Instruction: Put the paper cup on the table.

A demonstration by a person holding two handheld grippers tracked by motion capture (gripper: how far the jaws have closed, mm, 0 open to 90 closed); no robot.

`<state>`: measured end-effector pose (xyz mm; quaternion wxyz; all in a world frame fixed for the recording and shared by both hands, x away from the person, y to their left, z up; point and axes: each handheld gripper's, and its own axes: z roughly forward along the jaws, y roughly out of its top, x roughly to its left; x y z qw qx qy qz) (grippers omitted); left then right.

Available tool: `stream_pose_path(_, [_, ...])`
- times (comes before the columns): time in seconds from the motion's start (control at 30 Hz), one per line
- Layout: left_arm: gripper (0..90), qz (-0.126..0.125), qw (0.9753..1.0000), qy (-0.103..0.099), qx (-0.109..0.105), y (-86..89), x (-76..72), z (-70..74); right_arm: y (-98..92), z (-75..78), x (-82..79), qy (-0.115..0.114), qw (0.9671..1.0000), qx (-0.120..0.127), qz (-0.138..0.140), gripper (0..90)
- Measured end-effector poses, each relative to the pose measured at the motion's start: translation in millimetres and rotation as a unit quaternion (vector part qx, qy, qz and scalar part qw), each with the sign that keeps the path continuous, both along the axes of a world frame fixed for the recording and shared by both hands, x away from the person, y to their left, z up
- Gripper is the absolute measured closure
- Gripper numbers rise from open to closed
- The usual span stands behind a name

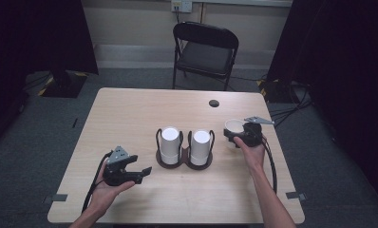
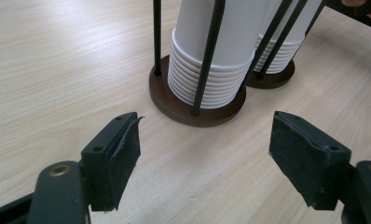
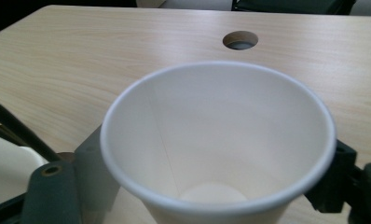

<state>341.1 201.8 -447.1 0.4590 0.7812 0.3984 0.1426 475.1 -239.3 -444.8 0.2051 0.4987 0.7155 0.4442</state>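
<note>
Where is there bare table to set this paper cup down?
Bare tabletop runs from the two cup stacks back to the cable hole, and along the near edge. It is crowded around the rack and the left gripper. The right gripper holds the paper cup.

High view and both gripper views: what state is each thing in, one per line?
Left gripper: open, jaws apart, holding nothing, aimed at the cup holder.
Right gripper: shut on the paper cup.
Paper cup: upright, mouth up, empty inside.
Left cup stack: upside down, nested in the holder.
Right cup stack: upside down, nested in the holder.
Cup holder: standing on the table.
Folding chair: unfolded, unoccupied.
</note>
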Motion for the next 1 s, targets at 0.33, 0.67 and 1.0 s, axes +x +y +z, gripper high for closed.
stream_pose_path(0.33, [24.5,-0.001,1.0,0.0,-0.001,0.5,0.2,-0.4,-0.2,-13.4,4.4,0.016,0.9998,-0.01,-0.007,22.4])
stream_pose_path(0.67, [24.8,0.0,1.0,-0.001,-0.009,2.7,0.3,0.3,4.1,-15.7,1.9,0.015,0.9995,-0.028,-0.006,22.5])
stream_pose_path(1.0, [25.1,0.004,0.9999,-0.004,-0.011,3.7,0.3,1.3,2.6,-20.5,-1.4,0.022,0.9992,-0.034,-0.005,20.9])
